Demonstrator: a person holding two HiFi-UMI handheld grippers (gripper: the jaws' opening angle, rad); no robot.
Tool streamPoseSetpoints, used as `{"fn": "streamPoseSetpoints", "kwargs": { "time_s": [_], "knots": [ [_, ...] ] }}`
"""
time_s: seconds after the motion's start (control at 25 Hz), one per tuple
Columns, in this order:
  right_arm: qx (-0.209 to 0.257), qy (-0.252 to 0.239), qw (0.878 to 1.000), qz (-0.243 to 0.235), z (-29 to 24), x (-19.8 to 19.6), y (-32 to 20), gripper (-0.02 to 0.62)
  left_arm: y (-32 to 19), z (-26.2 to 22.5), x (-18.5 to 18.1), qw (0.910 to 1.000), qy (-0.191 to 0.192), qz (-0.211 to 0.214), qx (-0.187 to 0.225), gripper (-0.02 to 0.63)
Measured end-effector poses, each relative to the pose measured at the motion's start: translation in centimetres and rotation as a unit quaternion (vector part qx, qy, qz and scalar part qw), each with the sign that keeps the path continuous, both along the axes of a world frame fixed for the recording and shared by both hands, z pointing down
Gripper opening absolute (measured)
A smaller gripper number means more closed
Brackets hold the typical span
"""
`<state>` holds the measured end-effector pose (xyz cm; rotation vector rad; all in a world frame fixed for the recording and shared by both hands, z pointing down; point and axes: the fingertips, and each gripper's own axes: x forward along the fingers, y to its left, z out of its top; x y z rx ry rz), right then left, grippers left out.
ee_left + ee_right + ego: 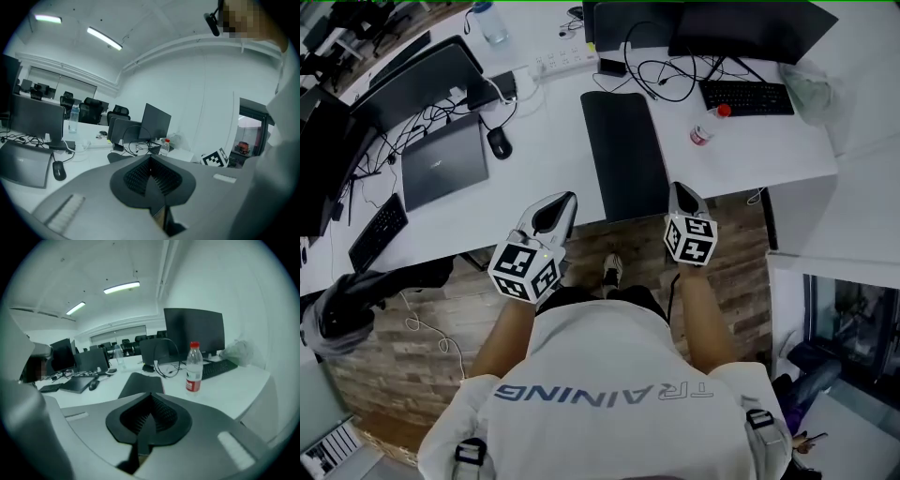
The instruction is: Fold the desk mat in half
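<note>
You stand on a wood-plank floor [741, 277] at the near edge of a long white surface [553, 159]. Past the surface's far side, black office chairs [93, 110] sit in a row. Above the surface, two strip lights [104, 38] glow on a white ceiling [154, 18]. White walls [197, 93] rise behind the surface, and a doorway [251, 133] opens off its right end.

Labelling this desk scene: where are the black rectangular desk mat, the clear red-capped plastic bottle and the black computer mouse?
Black rectangular desk mat [625, 155]: head view, middle of its top.
Clear red-capped plastic bottle [703, 134]: head view, its body.
Black computer mouse [498, 142]: head view, its back.
</note>
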<state>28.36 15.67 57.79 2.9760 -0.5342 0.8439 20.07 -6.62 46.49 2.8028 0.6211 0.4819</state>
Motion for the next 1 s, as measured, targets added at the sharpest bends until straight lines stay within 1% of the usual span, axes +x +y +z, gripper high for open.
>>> {"fn": "streamPoseSetpoints", "kwargs": {
  "time_s": [0.2,0.28,0.36,0.52,0.72,0.84,1.0],
  "knots": [
    [0.037,0.076,0.995,-0.048,-8.7,-0.2,-4.4,0.014,-1.7,-3.2,0.1,0.9992,0.040,-0.008,-0.002,0.000],
    [0.052,0.099,0.991,-0.068,-11.9,-0.9,-6.1,0.014,-2.5,-4.7,0.0,0.9983,0.056,-0.013,-0.003,0.000],
    [0.064,0.122,0.987,-0.086,-15.3,-1.8,-7.6,0.014,-3.5,-5.9,-0.1,0.9974,0.070,-0.016,0.005,0.000],
    [0.085,0.165,0.977,-0.103,-20.8,-3.1,-10.5,0.014,-6.2,-8.4,-0.7,0.9949,0.094,-0.032,0.018,0.000],
    [0.080,0.197,0.971,-0.111,-23.8,-3.8,-12.9,0.012,-10.0,-11.1,-2.5,0.9900,0.122,-0.068,0.022,0.000],
    [0.081,0.196,0.970,-0.117,-23.7,-4.3,-14.3,0.012,-12.2,-10.9,-3.6,0.9892,0.118,-0.086,0.020,0.000],
    [0.085,0.193,0.969,-0.130,-23.5,-4.9,-16.8,0.012,-14.8,-10.6,-4.8,0.9884,0.114,-0.099,0.014,0.000]
  ]
}}
